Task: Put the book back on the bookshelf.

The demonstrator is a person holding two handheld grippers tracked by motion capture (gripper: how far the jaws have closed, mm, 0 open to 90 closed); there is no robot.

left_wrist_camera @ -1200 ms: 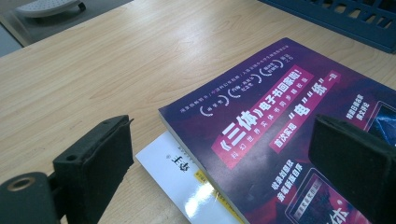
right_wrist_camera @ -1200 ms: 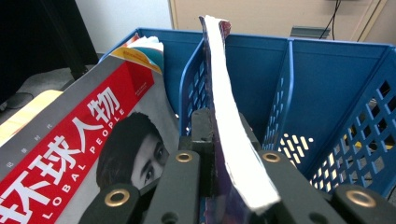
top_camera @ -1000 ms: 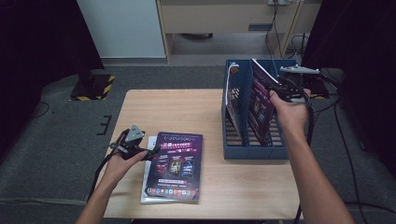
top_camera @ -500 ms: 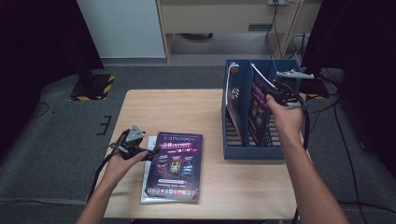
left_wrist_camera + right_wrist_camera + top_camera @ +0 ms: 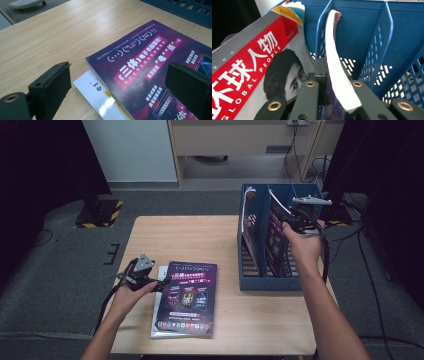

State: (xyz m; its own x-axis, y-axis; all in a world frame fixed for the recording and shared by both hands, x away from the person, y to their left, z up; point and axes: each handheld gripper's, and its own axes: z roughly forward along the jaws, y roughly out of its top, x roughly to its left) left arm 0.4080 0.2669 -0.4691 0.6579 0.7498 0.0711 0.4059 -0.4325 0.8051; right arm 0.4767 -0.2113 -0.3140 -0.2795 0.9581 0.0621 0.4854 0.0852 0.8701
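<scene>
Right gripper [image 5: 295, 222]: jaws clamped on the purple magazine [image 5: 276, 232], which now stands straighter in the blue file rack [image 5: 265, 282], middle slot, table's 2 o'clock; release looks near.
Left gripper [image 5: 159, 283]: jaws open, unmoved, at the 9 o'clock edge of the purple booklet [image 5: 187, 297]; likely filed next.

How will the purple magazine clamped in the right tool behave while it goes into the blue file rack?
Likely floppy: the purple magazine already bows sideways above the right tool. Its thin spine probably needs guiding past the blue file rack divider.

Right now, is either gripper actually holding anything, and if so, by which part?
The right gripper is shut on the purple magazine, pinching its upper edge as it stands in the blue file rack. The left gripper is open and holds nothing.
</scene>
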